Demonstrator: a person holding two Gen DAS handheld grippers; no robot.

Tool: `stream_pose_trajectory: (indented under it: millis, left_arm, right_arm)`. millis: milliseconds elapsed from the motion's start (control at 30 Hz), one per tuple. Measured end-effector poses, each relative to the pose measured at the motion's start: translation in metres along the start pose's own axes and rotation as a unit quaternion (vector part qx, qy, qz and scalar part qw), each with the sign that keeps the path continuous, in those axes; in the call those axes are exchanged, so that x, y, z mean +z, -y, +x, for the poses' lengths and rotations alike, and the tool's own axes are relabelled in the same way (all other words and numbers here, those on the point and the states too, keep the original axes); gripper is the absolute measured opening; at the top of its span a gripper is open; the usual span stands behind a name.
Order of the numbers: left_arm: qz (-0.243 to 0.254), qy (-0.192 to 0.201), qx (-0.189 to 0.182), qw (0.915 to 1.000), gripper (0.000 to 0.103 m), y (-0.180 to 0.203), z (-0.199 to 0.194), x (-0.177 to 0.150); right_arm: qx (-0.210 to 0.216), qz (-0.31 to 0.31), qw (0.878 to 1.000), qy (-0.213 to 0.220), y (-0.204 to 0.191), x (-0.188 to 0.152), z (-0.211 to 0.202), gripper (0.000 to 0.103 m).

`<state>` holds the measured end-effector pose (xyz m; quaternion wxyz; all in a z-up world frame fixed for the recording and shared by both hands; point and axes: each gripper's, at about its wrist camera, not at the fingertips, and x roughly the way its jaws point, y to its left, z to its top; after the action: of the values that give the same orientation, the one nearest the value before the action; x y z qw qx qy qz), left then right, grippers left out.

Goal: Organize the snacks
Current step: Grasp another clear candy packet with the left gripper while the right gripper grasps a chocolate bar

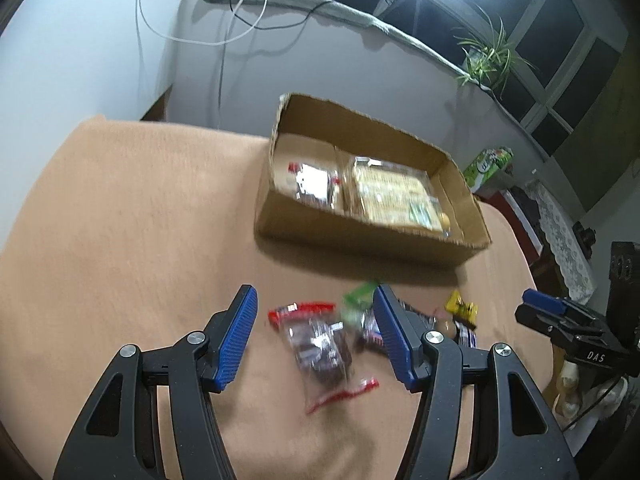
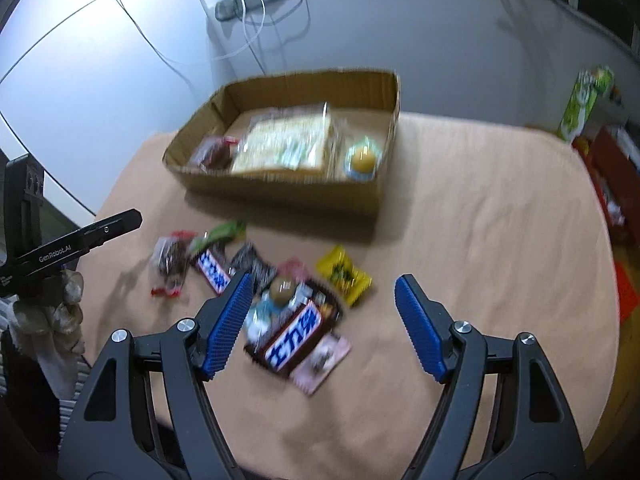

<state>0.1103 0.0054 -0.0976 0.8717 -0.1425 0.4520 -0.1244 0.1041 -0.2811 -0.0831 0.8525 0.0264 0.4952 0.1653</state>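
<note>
Tan tablecloth: cardboard box behind snack pile.

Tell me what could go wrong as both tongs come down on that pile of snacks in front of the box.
The snacks overlap: the right tongs may drag the pink packet along with the chocolate bar. The clear red-edged bag under the open left tongs looks crinkly and could slip. The cardboard box already holds a large packet, so room looks tight.
</note>
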Motion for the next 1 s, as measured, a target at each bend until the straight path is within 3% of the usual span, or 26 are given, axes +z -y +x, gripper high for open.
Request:
stream_pose_trajectory:
  millis: [67,400,733,1000]
  left_arm:
    - [-0.002,-0.005,-0.003,1.0000,0.060,0.000,0.001,-0.006]
    - [-0.010,-0.021,-0.015,0.9996,0.060,0.002,0.003,-0.029]
    - [-0.006,-0.039,-0.009,0.9992,0.060,0.005,0.011,-0.036]
    - [0.001,-0.053,0.000,0.9986,0.060,0.008,0.024,-0.035]
  right_arm:
    - [0.010,0.006,1.000,-0.013,-0.002,-0.005,0.003,0.069]
    - [0.027,0.031,0.998,-0.045,-0.009,-0.017,0.016,0.069]
    - [0.040,0.060,0.995,-0.073,-0.009,-0.018,0.034,0.053]
    - [0.028,0.052,0.995,-0.086,-0.017,-0.013,0.048,0.050]
